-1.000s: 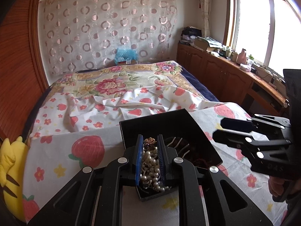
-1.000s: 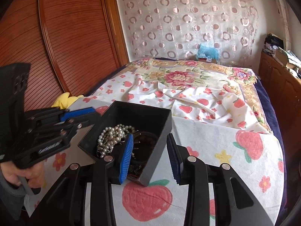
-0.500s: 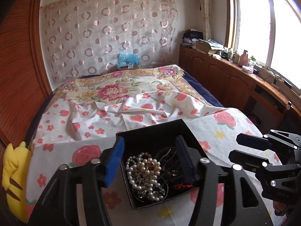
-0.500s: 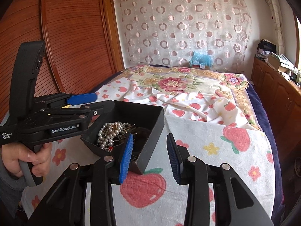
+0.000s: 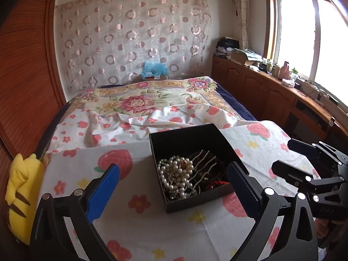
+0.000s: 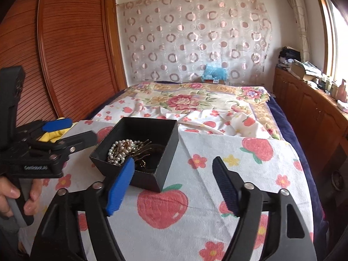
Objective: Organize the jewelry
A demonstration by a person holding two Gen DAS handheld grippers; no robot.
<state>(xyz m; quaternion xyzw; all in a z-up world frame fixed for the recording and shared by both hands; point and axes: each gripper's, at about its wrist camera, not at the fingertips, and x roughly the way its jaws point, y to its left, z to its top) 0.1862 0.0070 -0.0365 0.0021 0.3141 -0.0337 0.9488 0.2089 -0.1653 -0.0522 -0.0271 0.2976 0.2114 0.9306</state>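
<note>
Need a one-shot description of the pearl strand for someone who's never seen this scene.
Find the bed with the strawberry-print sheet; near its front edge sits an open black box. The pearl strand is heaped in the box's left half in the left wrist view: round white beads, unlike the thin metal hairpins and dark red pieces beside it.

Left gripper jaws opening, right gripper jaws opening, apparently empty

One black jewelry box sat on one bed, and one pearl strand and one metal hair comb could be counted inside it; the rest of its contents were too tangled to number. One yellow plush toy lay at the bed's edge. Two grippers showed, left and right, and one hand.
</note>
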